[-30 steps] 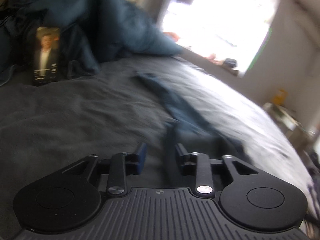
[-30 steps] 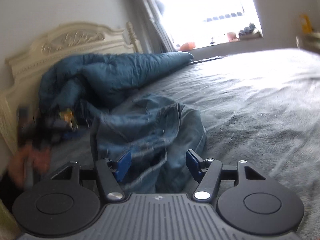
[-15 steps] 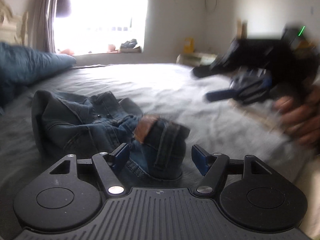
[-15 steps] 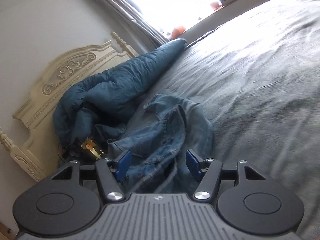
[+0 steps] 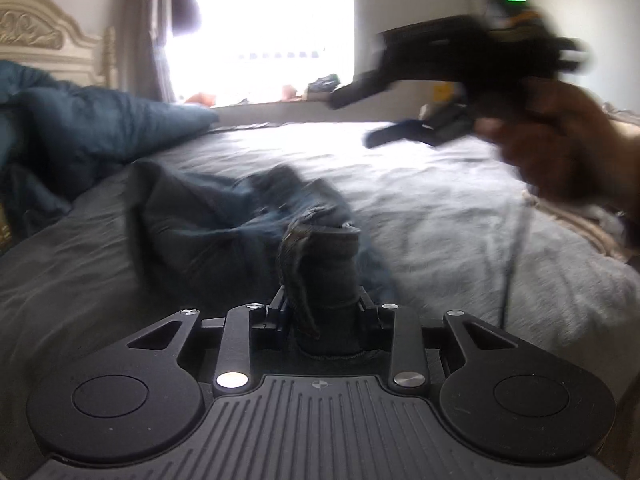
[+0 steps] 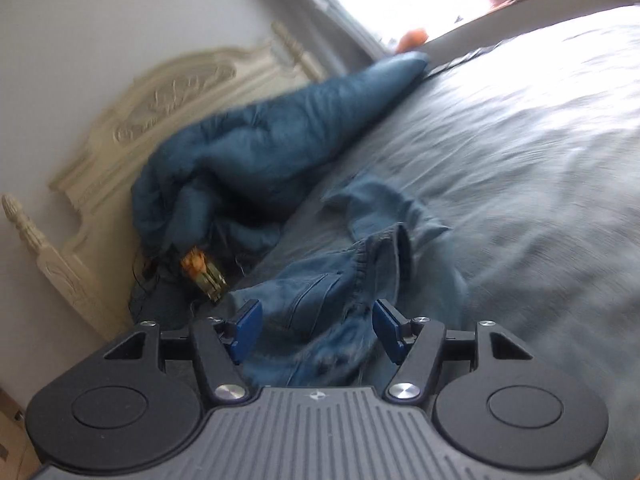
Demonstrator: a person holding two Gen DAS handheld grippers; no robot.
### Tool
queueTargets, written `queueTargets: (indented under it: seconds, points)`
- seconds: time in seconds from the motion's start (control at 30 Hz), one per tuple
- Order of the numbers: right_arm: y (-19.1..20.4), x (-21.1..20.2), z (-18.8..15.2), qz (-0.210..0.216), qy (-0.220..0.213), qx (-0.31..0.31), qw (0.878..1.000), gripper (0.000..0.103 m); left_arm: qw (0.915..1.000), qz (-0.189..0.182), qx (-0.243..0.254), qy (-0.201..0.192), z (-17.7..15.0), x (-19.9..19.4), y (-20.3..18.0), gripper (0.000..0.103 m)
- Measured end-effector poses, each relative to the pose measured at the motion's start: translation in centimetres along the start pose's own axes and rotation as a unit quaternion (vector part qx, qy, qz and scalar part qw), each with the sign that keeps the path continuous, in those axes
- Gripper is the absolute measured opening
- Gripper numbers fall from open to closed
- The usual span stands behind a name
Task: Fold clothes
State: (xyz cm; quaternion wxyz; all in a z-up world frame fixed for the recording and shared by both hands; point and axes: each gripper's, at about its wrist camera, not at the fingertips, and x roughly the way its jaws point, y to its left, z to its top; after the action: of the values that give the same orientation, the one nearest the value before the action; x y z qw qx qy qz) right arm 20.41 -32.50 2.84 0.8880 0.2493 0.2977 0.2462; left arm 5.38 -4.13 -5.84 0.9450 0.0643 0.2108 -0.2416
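**Jeans bunched on the bed, one end pinched**

On the grey bedspread [image 5: 440,208] a pair of blue denim jeans [image 5: 208,224] is seen crumpled in a heap, stitched seams and a pocket showing in the right wrist view [image 6: 320,300]. A thick rolled bit of the denim, with what looks like a belt loop hanging off it, is pinched by the left tongs [image 5: 322,304], whose jaws are closing on it. The right tongs [image 6: 316,330] are held spread, blue pads well apart, with denim seen between them but not pressed. From the left view, the right tongs are also seen blurred above the bed, gripped by a hand [image 5: 560,140].

Beside the jeans, a puffy teal duvet [image 6: 272,136] is piled up against a cream carved headboard [image 6: 168,96]. A small orange and gold object [image 6: 200,270] is tucked at the duvet's edge; what it is can't be made out. A bright window [image 5: 260,28] with clutter on its sill is seen past the bed, flanked by a curtain [image 5: 140,24].
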Motion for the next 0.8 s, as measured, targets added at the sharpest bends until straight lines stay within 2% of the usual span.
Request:
queueTargets:
  seconds: [0.13, 0.3, 0.43, 0.5, 0.53, 0.6, 0.7, 0.73, 0.77, 0.8]
  points:
    - [-2.0, 7.5, 3.0, -0.02, 0.026, -0.016, 0.999, 0.071, 0.9986, 0.006, -0.047, 0.023, -0.9, 0.3, 1.4, 0.031]
    - [-6.0, 14.4, 5.0, -0.019, 0.074, 0.026, 0.997, 0.073, 0.9986, 0.004, -0.05, 0.016, -0.8, 0.6, 1.3, 0.034]
    - [-7.4, 16.5, 5.0, 0.03, 0.1, 0.058, 0.993, 0.075, 0.9989, -0.002, -0.045, 0.011, -1.0, 0.7, 1.5, 0.036]
    - [-7.4, 16.7, 4.6, 0.093, 0.113, 0.068, 0.987, 0.07, 0.9989, -0.004, -0.046, 0.008, -1.2, 0.6, 1.6, 0.037]
    - [-7.2, 16.7, 4.3, 0.102, 0.116, 0.063, 0.986, 0.07, 0.9988, -0.005, -0.047, 0.007, -1.3, 0.6, 1.7, 0.038]
    - [-6.6, 16.9, 3.7, 0.082, 0.12, 0.038, 0.989, 0.069, 0.9985, -0.006, -0.053, 0.005, -1.4, 0.7, 1.9, 0.038]
    - [-6.4, 17.9, 2.8, 0.033, 0.145, 0.034, 0.988, 0.043, 0.9983, -0.003, -0.057, -0.001, -1.4, 0.7, 1.9, 0.039]
    - [-6.0, 17.9, 2.6, 0.022, 0.149, 0.031, 0.988, 0.025, 0.9983, -0.001, -0.058, -0.004, -1.4, 0.7, 1.9, 0.039]
    - [-5.4, 17.8, 2.4, 0.014, 0.149, 0.025, 0.988, 0.017, 0.9983, 0.001, -0.058, -0.006, -1.3, 0.7, 1.9, 0.038]
    - [-4.5, 17.3, 2.4, 0.005, 0.139, 0.013, 0.99, 0.016, 0.9983, 0.005, -0.056, -0.011, -1.3, 0.6, 1.7, 0.038]
